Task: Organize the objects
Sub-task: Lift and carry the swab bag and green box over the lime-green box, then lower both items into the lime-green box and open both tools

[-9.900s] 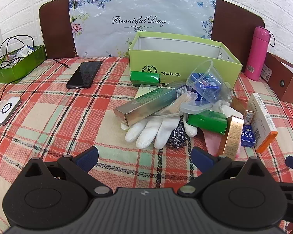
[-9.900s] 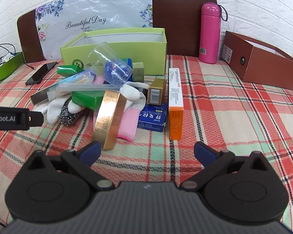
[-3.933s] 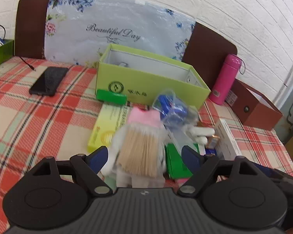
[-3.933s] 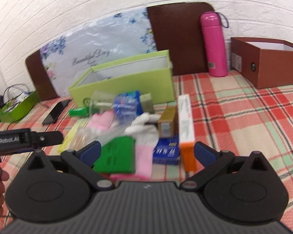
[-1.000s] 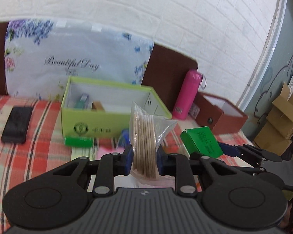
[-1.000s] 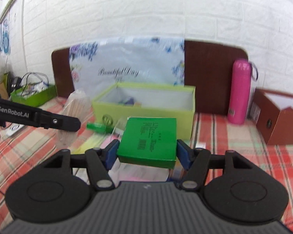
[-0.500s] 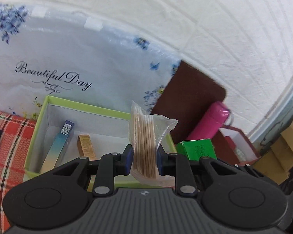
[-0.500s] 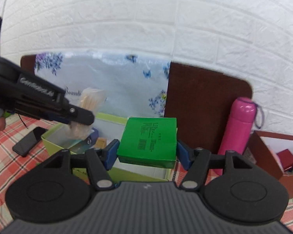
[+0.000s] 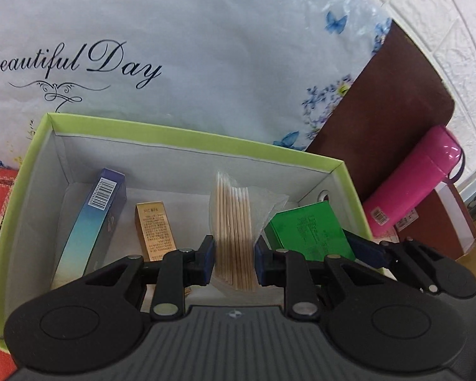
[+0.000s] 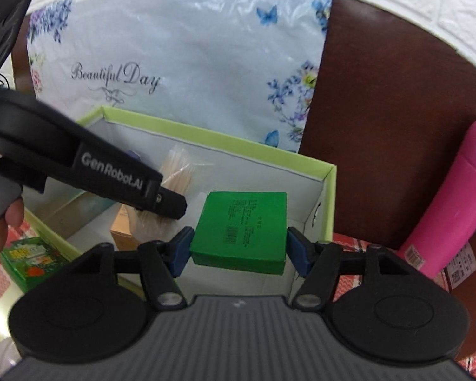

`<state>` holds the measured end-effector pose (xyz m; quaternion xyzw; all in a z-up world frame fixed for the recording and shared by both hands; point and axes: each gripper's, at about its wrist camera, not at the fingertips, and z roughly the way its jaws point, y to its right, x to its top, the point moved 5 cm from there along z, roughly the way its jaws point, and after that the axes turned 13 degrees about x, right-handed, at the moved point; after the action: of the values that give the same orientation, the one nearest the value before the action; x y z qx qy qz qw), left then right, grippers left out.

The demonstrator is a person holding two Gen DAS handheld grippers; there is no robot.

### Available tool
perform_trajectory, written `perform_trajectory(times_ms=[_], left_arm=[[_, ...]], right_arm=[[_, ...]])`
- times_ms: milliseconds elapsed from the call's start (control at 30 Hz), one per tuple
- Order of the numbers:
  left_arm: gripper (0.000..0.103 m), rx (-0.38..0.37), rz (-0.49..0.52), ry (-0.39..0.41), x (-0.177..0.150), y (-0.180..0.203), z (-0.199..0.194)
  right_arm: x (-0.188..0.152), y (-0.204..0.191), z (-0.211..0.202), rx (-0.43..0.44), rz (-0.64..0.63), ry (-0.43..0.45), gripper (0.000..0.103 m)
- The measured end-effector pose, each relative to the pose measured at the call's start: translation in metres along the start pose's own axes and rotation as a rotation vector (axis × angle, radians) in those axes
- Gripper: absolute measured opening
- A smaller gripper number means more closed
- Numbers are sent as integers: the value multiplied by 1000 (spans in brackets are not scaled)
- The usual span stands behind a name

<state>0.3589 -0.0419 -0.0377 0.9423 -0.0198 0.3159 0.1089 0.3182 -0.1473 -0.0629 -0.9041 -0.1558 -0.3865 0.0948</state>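
Wooden sticks [image 9: 234, 235] in clear plastic; glossy pink flask [image 9: 412, 187]

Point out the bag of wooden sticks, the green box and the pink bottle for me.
bag of wooden sticks [image 9: 233, 238]: left wrist view, middle of the stick bundle.
green box [image 10: 240, 230]: right wrist view, centre of its printed top face.
pink bottle [image 9: 412, 181]: left wrist view, middle of its body.

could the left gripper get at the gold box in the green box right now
Probably not yet: the left gripper is shut on the bag of sticks. The gold box lies uncovered just beside it.
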Motion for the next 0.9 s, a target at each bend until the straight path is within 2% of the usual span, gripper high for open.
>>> perform_trajectory(times_ms=[33,100,133,167,233,400,600,767,900], left_arm=[[28,4,0,6,0,-1,2],[52,6,-11,6,0,-4,5],[72,12,-26,7,0,-7,5],[75,18,-41,20,0,-10,3],[75,29,-52,44,0,-14,-6],[75,66,-62,143,-6,-21,-58],[77,84,-39,256,-35,-14,-118],[77,93,2,273,-77,-11,-143],[77,117,13,277,-114,-12,-151]], right_arm=[[0,0,3,7,6,-5,63],[0,2,9,21,19,-11,67],[0,3,11,29,18,-13,74],[1,2,11,40,16,-12,75],[4,1,0,58,20,-2,90],[7,-7,-62,11,8,160,103],[-20,-11,-139,30,76,327,103],[-61,-18,-181,31,111,370,103],[-96,-23,-202,25,164,359,103]])
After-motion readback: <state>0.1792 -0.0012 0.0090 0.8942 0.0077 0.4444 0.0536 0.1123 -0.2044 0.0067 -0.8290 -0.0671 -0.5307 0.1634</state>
